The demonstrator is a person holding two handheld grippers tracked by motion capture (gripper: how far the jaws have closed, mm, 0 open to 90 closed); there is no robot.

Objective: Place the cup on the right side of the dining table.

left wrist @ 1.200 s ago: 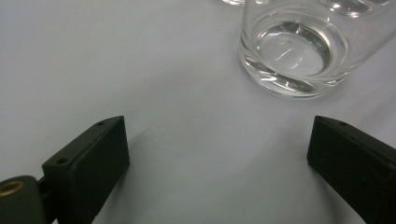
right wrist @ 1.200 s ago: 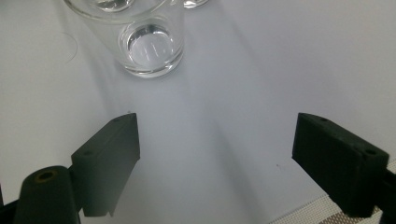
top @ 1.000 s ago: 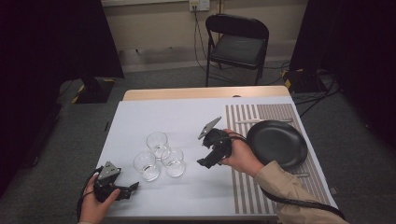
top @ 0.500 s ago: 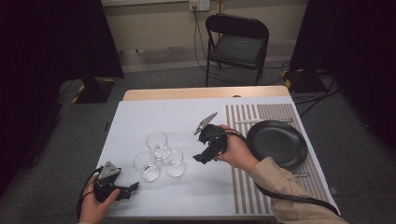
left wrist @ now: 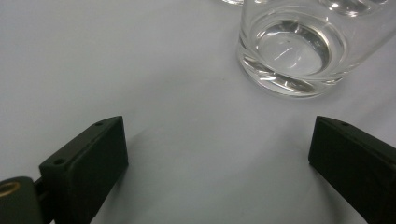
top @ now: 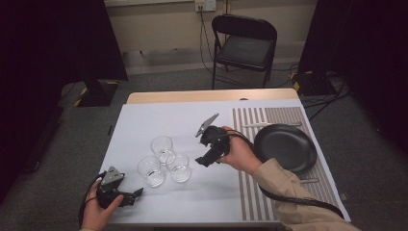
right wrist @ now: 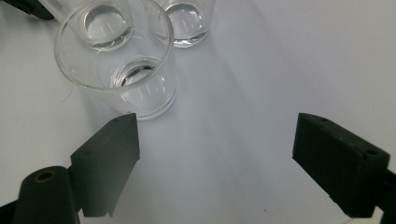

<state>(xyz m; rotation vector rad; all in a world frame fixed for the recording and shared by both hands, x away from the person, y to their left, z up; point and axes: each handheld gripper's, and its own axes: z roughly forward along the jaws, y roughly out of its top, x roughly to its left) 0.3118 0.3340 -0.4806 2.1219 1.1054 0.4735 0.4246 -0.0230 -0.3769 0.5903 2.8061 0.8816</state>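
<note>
three glasses (top: 163, 162) (clustered), one black plate (top: 285, 147), one chair (top: 246, 45)

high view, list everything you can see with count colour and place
glasses: 3, clear, clustered left of table centre
plate: 1, black, on striped mat at right
striped mat: 1, grey and white, right part of table
table: 1, white top
chair: 1, black, beyond the table
left gripper: 1, black, open, near front left corner
right gripper: 1, black, open, just right of the glasses
</note>
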